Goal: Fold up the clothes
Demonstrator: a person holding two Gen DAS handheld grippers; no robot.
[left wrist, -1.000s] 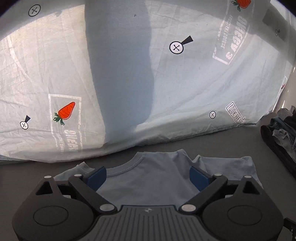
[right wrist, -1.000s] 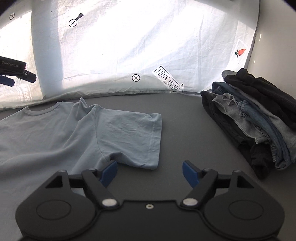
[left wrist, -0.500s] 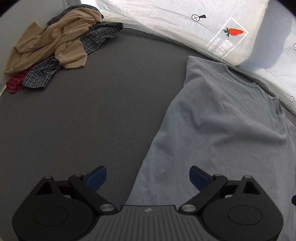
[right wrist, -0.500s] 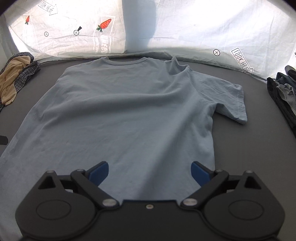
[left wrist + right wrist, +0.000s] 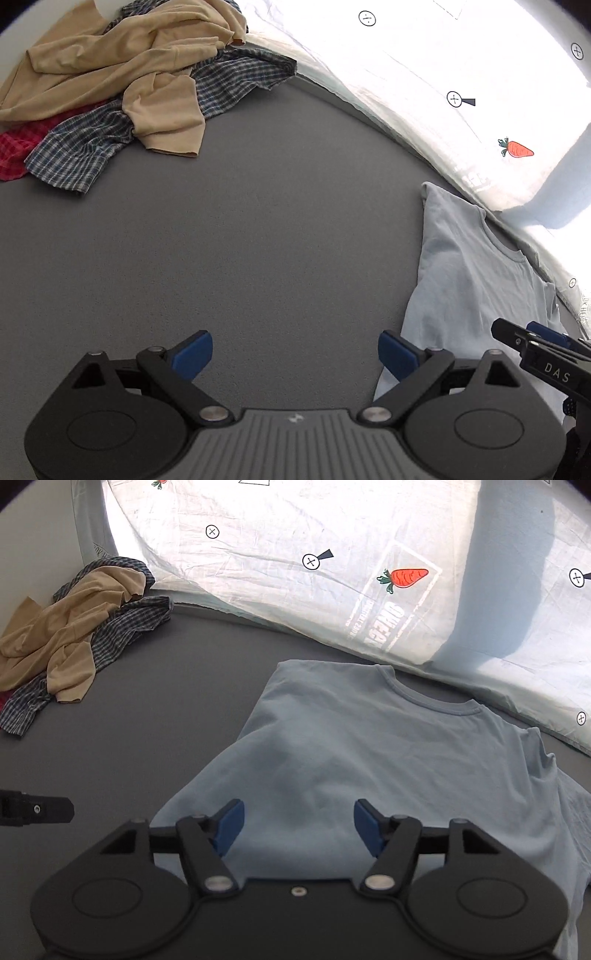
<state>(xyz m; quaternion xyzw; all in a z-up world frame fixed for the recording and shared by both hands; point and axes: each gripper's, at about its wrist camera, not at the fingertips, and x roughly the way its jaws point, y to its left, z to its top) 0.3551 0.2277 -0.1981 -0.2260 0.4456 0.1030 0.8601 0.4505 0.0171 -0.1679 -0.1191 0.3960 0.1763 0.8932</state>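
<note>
Both views swung left within a second: light-blue T-shirt (image 5: 369,760) flat, frame centre-right; left gripper (image 5: 293,354), right gripper (image 5: 298,825) spread, empty. Left sleeve apparently tucked; fold underway.

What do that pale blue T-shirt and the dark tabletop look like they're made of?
The pale blue T-shirt looks like soft, matte cotton jersey: ribbed collar, gentle wrinkles, limp drape. The tabletop looks like dark grey felt or a similar fine-grained mat, dull, without shine; which exactly, I cannot tell.
</note>
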